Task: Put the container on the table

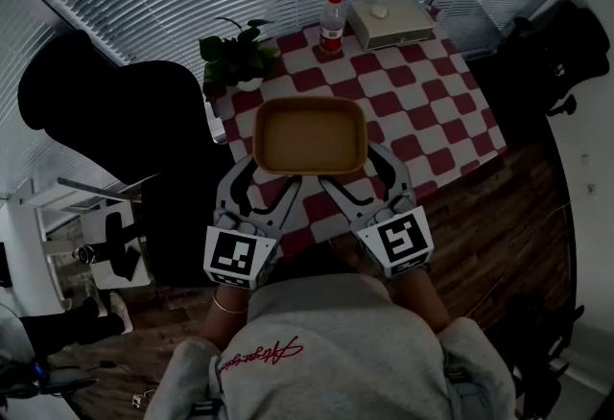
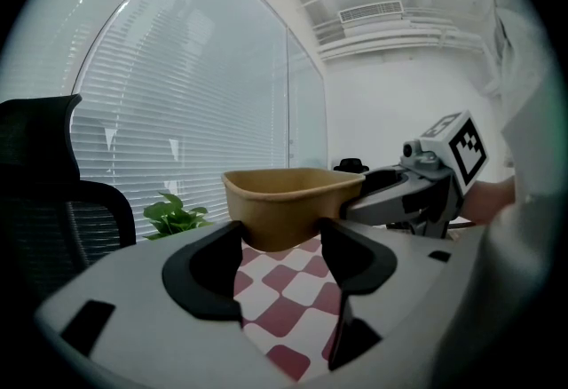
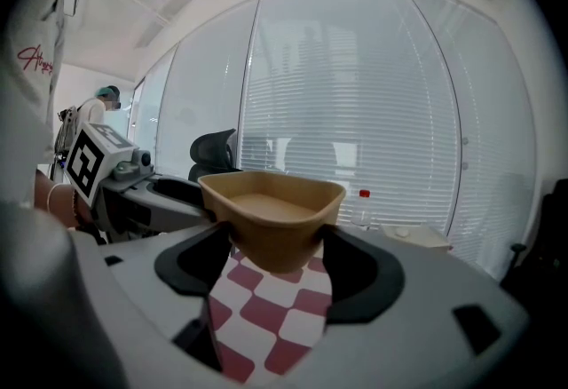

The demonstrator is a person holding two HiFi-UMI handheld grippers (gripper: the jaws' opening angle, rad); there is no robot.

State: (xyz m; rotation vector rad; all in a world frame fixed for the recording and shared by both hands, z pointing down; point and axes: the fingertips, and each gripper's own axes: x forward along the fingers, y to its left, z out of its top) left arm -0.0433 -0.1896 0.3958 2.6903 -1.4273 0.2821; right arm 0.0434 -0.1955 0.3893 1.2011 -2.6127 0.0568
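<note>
A tan, empty, rounded-rectangle container (image 1: 309, 135) hangs above the near part of the red-and-white checked table (image 1: 422, 111). My left gripper (image 1: 269, 176) grips its near left corner and my right gripper (image 1: 353, 171) its near right corner. In the left gripper view the container (image 2: 286, 201) sits wedged between the dark jaws of the left gripper (image 2: 282, 236), with the right gripper's marker cube (image 2: 461, 143) beyond it. The right gripper view shows the container (image 3: 271, 218) pinched in the right gripper (image 3: 277, 245), with checked cloth below it.
At the table's far side stand a clear bottle with a red cap (image 1: 332, 22), a white box (image 1: 391, 20) and a potted plant (image 1: 238, 58). A black office chair (image 1: 134, 130) sits left of the table. Wooden floor (image 1: 499, 217) lies to the right.
</note>
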